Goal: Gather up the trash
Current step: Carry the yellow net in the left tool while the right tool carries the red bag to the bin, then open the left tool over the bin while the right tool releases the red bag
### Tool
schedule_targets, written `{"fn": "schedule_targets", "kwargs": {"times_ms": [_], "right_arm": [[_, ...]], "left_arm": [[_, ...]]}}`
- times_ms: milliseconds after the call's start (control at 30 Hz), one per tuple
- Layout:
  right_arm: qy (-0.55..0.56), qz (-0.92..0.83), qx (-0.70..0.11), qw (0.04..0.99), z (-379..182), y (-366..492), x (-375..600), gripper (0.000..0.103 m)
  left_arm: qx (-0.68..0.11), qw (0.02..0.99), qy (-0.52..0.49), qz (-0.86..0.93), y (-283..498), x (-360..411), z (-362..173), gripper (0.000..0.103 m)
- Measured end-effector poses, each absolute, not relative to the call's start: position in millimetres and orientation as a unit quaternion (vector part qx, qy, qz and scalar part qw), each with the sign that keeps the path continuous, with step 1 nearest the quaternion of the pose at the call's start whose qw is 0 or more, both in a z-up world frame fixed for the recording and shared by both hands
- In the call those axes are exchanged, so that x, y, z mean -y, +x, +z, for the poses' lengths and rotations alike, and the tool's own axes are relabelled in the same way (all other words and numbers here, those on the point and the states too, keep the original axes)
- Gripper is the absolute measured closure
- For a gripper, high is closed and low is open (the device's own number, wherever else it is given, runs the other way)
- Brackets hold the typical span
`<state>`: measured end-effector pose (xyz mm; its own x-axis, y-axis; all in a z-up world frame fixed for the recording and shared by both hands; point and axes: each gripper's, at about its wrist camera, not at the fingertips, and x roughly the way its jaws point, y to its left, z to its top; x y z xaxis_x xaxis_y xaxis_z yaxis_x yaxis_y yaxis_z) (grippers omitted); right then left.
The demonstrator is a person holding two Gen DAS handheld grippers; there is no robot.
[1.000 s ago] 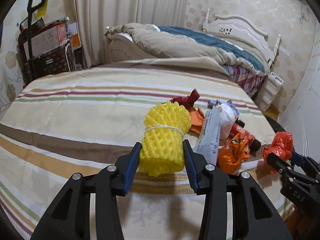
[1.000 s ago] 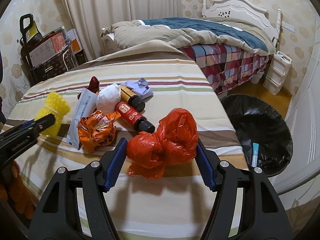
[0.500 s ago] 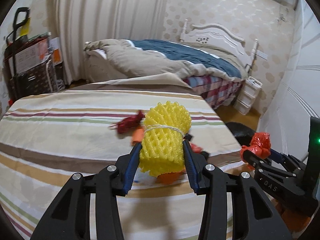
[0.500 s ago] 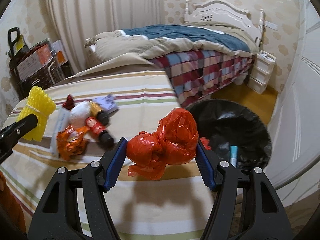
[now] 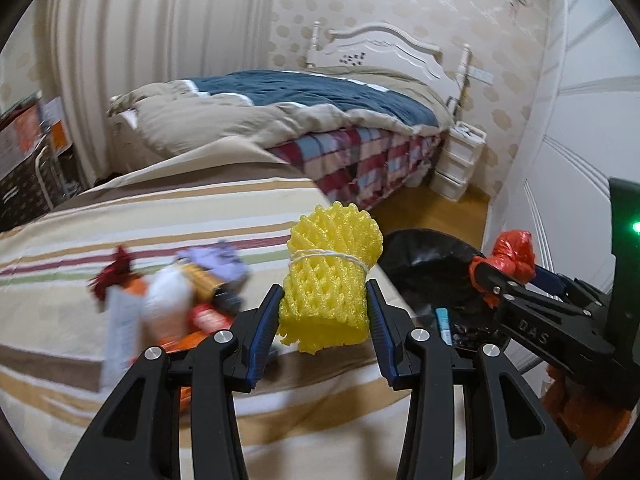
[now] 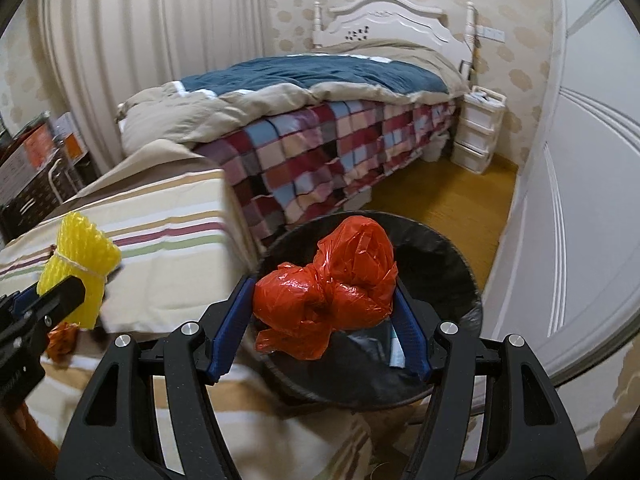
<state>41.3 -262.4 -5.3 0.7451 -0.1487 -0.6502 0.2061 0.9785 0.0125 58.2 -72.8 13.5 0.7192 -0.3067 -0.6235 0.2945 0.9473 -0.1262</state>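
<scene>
A yellow foam net roll (image 5: 326,280), tied round its middle with white string, is held upright and clear of the striped cover. A crumpled red plastic bag (image 6: 326,284), knotted into lumps, is held above the black-lined trash bin (image 6: 460,264), which stands on the floor beside the striped surface. More trash (image 5: 172,300) is left on the striped cover, blurred: a red wrapper, a white wad, bottles.
</scene>
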Motion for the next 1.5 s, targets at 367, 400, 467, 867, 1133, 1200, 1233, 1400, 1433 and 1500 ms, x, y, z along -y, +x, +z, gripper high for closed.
{"fn": "schedule_targets", "kwargs": {"times_ms": [367,400,467,867,1133,1200,1233,1400,1433,1500], "right_arm": [[0.059,-0.119,-0.364,0.922,-31,64,315,0.038],[0.061,-0.120,-0.365,0.921,-34,66,320,0.038],[0.065,-0.123,-0.367,0.920,-37,69,326,0.038],[0.068,-0.125,-0.367,0.919,-40,80,344,0.026],[0.074,-0.138,-0.359,0.920,-38,77,352,0.023],[0.075,-0.140,-0.358,0.920,-37,75,351,0.023],[0.075,-0.140,-0.358,0.920,-36,74,350,0.023],[0.074,-0.140,-0.353,0.922,-31,63,342,0.023],[0.075,-0.139,-0.352,0.923,-29,61,340,0.023],[0.076,-0.136,-0.350,0.924,-26,58,335,0.023]], "left_arm": [[-0.367,0.911,0.025,-0.185,95,142,-8,0.059],[-0.367,0.911,0.028,-0.185,97,146,-8,0.059],[-0.370,0.909,0.035,-0.187,100,155,-10,0.059],[-0.381,0.906,0.057,-0.177,115,183,-20,0.044],[-0.371,0.912,0.050,-0.166,109,177,-14,0.025],[-0.368,0.914,0.047,-0.163,107,173,-12,0.024],[-0.368,0.915,0.046,-0.162,107,172,-12,0.023],[-0.362,0.918,0.043,-0.154,99,160,-7,0.023],[-0.360,0.919,0.041,-0.152,97,155,-6,0.023],[-0.360,0.920,0.037,-0.148,95,149,-4,0.023]]}}
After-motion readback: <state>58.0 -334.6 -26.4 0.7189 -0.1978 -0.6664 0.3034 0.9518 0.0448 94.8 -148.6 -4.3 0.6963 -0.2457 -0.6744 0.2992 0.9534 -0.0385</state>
